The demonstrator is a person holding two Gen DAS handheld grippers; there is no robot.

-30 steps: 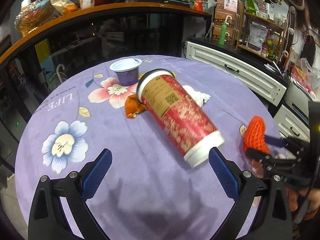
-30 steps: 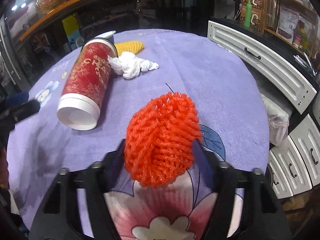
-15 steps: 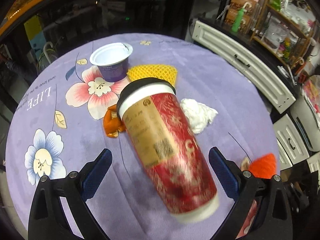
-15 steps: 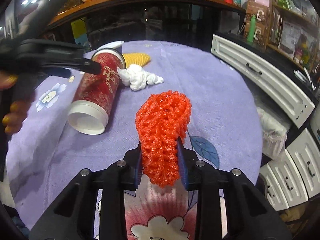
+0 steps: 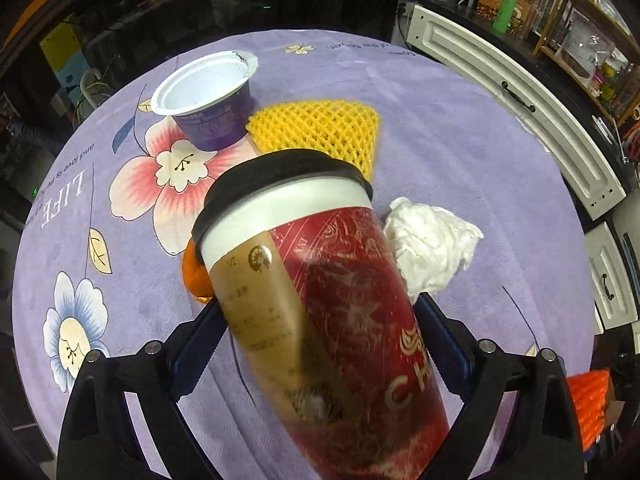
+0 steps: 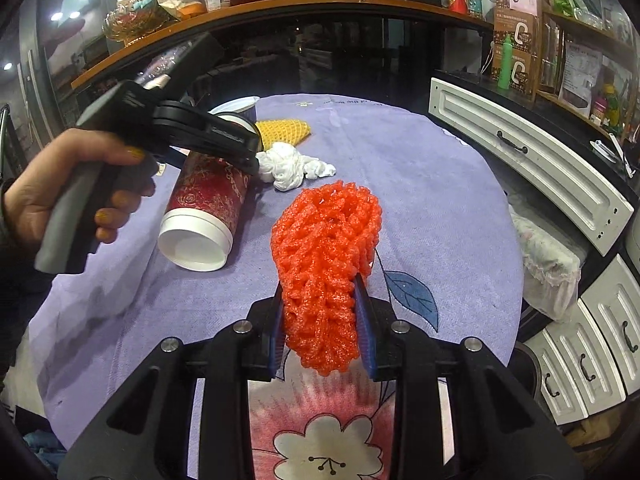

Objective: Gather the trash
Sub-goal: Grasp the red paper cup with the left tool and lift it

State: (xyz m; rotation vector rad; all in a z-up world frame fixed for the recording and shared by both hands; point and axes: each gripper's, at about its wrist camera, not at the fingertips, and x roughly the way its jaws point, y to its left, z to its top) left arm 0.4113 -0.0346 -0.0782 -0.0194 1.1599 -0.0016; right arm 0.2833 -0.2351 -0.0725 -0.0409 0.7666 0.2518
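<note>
Your right gripper pinches orange foam net; keep squeeze. Left gripper fingers spread astride red cup lying mid-tabletop. Close on cup middle, gently; avoid crushing, avoid tissue.

The left black two-finger plastic gripper has angular, open-framed arms with triangular cut-outs, round silver screw heads at the joints, and blue ribbed pads on the inner faces of its fingers. The right black two-finger plastic gripper is built alike, with silver screws and blue ridged pads. The left tool has a grey pistol-style handle beneath its black body. The person's hand on that handle wears yellow nail polish.
</note>
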